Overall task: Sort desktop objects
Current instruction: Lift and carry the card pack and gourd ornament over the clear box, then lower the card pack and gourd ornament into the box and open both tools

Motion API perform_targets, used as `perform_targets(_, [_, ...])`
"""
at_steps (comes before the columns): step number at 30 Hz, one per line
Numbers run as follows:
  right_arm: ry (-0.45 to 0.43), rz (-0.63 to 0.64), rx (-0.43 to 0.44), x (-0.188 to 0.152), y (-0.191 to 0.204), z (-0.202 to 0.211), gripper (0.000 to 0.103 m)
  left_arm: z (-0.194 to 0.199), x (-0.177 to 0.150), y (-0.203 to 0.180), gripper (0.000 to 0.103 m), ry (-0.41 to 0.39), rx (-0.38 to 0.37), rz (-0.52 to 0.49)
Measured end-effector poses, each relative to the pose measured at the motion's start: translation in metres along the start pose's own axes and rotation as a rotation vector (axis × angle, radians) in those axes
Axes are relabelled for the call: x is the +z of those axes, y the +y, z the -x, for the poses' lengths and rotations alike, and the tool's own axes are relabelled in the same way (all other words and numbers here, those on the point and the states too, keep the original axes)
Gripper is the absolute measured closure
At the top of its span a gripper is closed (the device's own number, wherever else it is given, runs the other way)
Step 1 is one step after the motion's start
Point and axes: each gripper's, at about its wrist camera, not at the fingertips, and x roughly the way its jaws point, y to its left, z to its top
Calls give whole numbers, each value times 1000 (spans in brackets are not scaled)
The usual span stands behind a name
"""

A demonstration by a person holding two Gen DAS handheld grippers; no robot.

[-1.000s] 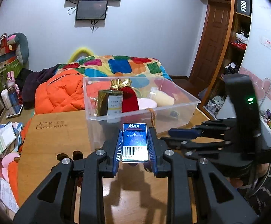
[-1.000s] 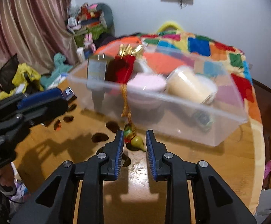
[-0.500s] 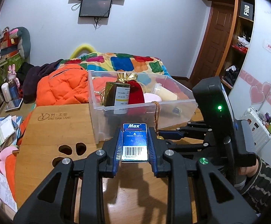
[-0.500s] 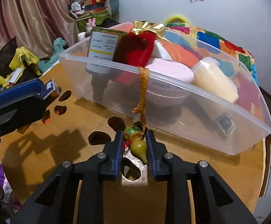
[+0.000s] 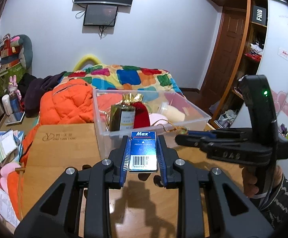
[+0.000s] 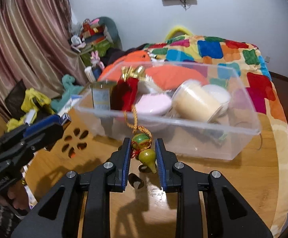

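Left gripper (image 5: 143, 152) clamped on blue staple box (image 5: 143, 151), held above wooden table (image 5: 64, 150) just short of clear plastic bin (image 5: 195, 117). Right gripper (image 6: 142, 154) closed on green gourd charm (image 6: 144, 150), lifted off the table, its gold cord (image 6: 134, 119) running over the near bin wall (image 6: 183, 136) toward red pouch (image 6: 126, 91) inside. Also in bin: dark bottle (image 6: 101, 95), cream jar (image 6: 195, 101), pink compact (image 6: 153, 105).

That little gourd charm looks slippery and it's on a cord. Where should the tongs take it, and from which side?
Judging by its shape, grip the gourd charm across its narrow waist, pads on either flank, approaching from the table side opposite the clear bin. The two bulbs would stop it sliding out, and the gold cord trails back over the bin rim, so that side is blocked.
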Motion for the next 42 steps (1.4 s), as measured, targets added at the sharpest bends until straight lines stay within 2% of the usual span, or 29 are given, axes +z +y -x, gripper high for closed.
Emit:
perform_targets(7, [-72,19,-12,12,6,23,81,-1,11,-4,77,-18,-9,-18])
perform_targets(17, [-110,36,-21,31,3,27,84,-10,31,-13,77,-38,-27,-58])
perform_targets(28, [-94,39,-68,45,-9,5,84,-30,48,-13,77,-35,-40,-64])
perform_targets(42, [-68,20,-82,47,-30,-16,84,-81,53,-18,77,35,-41,-68])
